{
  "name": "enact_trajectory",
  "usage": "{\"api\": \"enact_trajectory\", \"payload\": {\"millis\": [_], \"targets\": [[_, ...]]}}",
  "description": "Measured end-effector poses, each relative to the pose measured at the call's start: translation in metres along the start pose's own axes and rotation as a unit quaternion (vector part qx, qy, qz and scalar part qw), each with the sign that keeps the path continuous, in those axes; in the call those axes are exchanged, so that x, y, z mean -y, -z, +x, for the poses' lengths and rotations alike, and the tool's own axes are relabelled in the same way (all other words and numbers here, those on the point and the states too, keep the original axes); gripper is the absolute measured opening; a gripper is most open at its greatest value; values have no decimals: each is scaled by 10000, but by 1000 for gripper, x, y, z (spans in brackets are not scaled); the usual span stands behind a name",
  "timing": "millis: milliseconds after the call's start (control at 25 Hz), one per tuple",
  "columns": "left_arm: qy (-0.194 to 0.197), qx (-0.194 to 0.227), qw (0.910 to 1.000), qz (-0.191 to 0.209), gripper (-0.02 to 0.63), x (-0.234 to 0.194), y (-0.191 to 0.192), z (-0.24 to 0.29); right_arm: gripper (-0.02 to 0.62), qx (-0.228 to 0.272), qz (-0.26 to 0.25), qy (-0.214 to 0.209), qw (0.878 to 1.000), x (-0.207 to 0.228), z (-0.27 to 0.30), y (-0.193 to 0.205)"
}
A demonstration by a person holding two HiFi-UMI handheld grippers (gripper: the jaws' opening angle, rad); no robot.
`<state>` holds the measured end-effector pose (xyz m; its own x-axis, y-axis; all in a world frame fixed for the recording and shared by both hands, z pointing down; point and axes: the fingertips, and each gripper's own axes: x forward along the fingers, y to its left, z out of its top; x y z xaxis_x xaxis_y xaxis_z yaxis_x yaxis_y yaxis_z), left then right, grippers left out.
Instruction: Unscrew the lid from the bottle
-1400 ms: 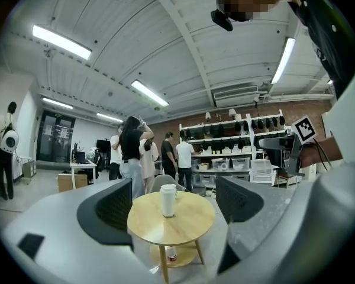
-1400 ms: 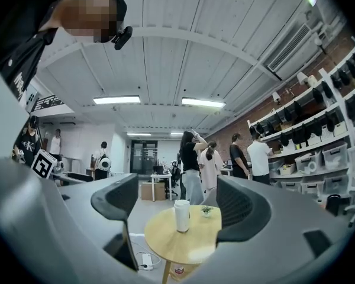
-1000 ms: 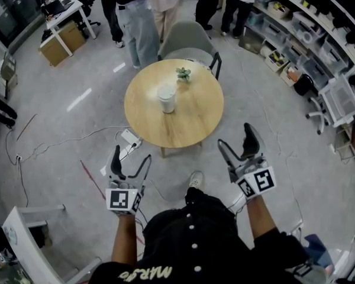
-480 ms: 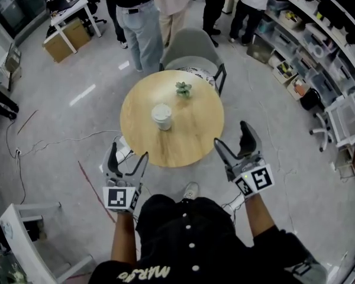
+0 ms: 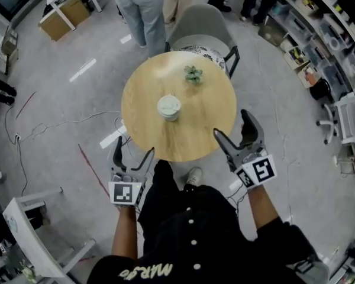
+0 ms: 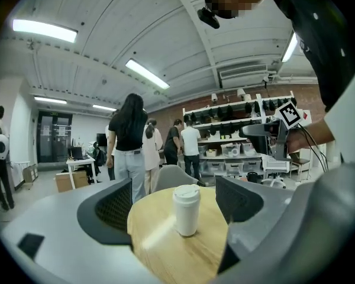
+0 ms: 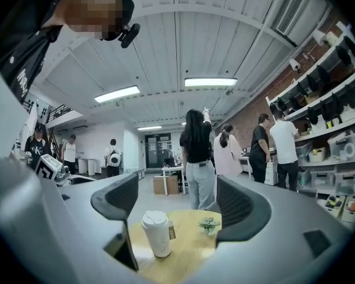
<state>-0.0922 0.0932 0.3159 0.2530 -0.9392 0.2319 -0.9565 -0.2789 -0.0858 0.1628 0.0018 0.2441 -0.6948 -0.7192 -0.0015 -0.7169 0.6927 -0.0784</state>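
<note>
2 hand-held grippers have come closer to the round surface (image 5: 195,129) over the last second. The left hand-held gripper (image 5: 134,148) now shows at its near edge and the right hand-held gripper (image 5: 230,123) at its right rim. Both have jaws spread wide, with nothing between the pads. The white bottle (image 6: 186,218) stands upright near the surface's middle, lid (image 6: 186,193) on, apart from both. The approach looks under way, with no grip yet. 1 small plant (image 5: 193,73) sits beyond the bottle. A grey chair (image 5: 201,28) and standing people are past the far edge. Nothing seems to block the reach.
</note>
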Motion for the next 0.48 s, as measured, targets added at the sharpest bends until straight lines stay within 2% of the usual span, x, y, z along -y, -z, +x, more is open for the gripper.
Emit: {"api": "enact_trajectory", "payload": {"millis": [160, 320, 480], "targets": [[398, -240, 9989, -79, 423, -10, 40, 46, 413, -471, -382, -247, 9979, -15, 43, 27], [850, -540, 9949, 16, 423, -17, 63, 86, 420, -576, -95, -448, 9973, -21, 86, 41], [1219, -687, 9901, -80, 423, -18, 98, 121, 422, -916, -16, -539, 9943, -24, 118, 77]]}}
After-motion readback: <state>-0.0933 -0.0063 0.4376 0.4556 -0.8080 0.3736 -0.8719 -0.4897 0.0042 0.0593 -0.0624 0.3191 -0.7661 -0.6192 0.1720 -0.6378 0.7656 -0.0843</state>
